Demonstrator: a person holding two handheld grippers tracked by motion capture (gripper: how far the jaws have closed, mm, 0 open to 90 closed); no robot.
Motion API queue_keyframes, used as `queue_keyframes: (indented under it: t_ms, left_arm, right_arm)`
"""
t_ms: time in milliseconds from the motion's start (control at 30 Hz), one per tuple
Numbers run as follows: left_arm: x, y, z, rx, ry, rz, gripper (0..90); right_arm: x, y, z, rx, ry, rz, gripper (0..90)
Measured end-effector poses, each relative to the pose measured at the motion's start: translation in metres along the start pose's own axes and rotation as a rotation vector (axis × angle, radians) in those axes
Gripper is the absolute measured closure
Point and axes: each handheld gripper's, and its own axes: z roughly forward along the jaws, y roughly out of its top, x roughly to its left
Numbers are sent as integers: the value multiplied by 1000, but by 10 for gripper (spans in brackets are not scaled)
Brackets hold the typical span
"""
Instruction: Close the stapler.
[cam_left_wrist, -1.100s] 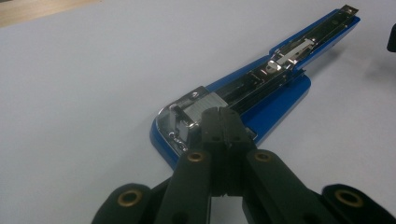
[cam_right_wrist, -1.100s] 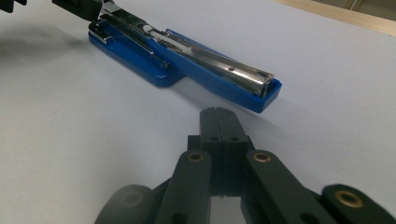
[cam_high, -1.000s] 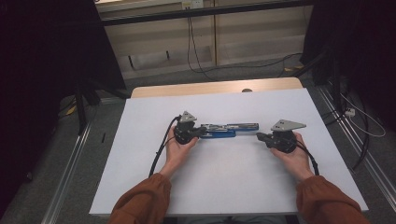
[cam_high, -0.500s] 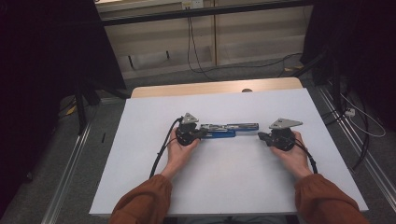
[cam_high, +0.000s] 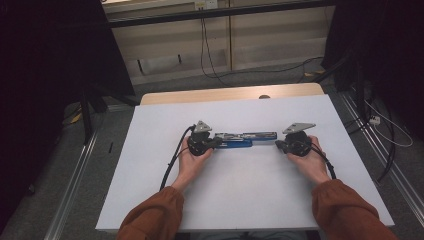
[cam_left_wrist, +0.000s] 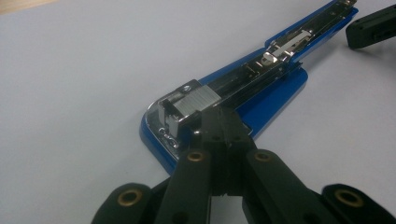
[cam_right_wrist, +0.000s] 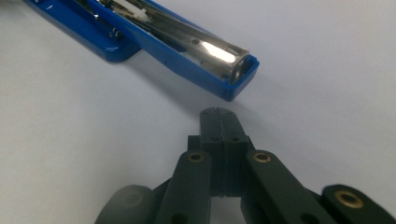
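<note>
High view: blue stapler (cam_high: 245, 140) lies opened flat.

We see the stapler (cam_high: 245, 139) lying opened out flat near the middle of the table (cam_high: 150, 200), running left to right. The left gripper (cam_high: 216, 142) rests against its left end; the right gripper (cam_high: 276, 145) sits just off its right end.
</note>
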Motion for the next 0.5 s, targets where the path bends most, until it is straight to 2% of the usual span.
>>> queue_keyframes:
  t_ms: [500]
  left_arm:
    - [2, 0, 0, 0, -6, 6, 900]
  right_arm:
    - [2, 4, 5, 18, -7, 4, 900]
